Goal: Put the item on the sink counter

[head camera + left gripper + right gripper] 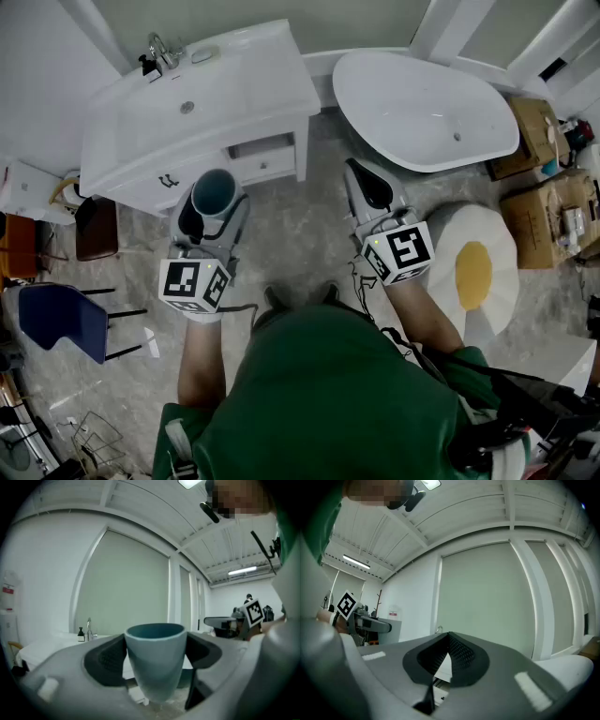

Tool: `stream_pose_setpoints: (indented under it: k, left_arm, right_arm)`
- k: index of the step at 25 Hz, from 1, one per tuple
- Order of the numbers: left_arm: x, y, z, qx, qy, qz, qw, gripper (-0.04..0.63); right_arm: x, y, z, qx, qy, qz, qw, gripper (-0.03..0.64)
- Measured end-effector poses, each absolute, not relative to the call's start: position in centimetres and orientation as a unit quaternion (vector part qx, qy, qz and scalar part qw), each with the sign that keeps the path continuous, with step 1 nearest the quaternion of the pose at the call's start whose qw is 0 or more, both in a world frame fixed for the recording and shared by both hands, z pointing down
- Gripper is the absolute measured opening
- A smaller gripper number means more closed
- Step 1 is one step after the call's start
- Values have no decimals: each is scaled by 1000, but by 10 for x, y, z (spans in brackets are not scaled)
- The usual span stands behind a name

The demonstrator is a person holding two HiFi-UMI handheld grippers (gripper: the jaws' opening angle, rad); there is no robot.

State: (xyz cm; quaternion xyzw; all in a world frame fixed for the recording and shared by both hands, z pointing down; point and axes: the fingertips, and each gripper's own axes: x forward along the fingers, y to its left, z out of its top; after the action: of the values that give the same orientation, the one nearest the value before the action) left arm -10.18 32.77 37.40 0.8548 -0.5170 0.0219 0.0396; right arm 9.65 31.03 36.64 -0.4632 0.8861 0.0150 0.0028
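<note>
A teal-blue cup (214,193) stands upright between the jaws of my left gripper (212,208), which is shut on it just in front of the sink cabinet. In the left gripper view the cup (156,658) fills the gap, with a dark pad pressed on each side. The white sink counter (272,80) with basin and tap (161,52) lies ahead and slightly left. My right gripper (372,195) is held over the floor near the bathtub, its jaws shut with the pads (459,656) meeting at the tips and nothing between them.
A white bathtub (422,108) stands to the right of the sink. An egg-shaped cushion (473,272) and cardboard boxes (548,211) lie at the right. A blue chair (61,319) and a brown stool (96,228) stand at the left. A soap bottle (81,634) sits by the tap.
</note>
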Motion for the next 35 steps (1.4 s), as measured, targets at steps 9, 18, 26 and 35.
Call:
stream_pose_setpoints:
  k: [9, 18, 26, 35]
  left_arm:
    - [-87, 327, 376, 851, -523, 18, 37, 377]
    - [-62, 318, 365, 840, -542, 6, 24, 377]
    - [-58, 278, 368, 839, -544, 12, 23, 377]
    - [-96, 167, 387, 848, -528, 3, 47, 377]
  right_arm:
    - [115, 313, 370, -460, 887, -11, 22, -2]
    - [153, 305, 376, -447, 894, -26, 23, -2]
    - [157, 270, 389, -443, 895, -49, 15, -2]
    - [127, 175, 401, -461, 885, -67, -15, -2]
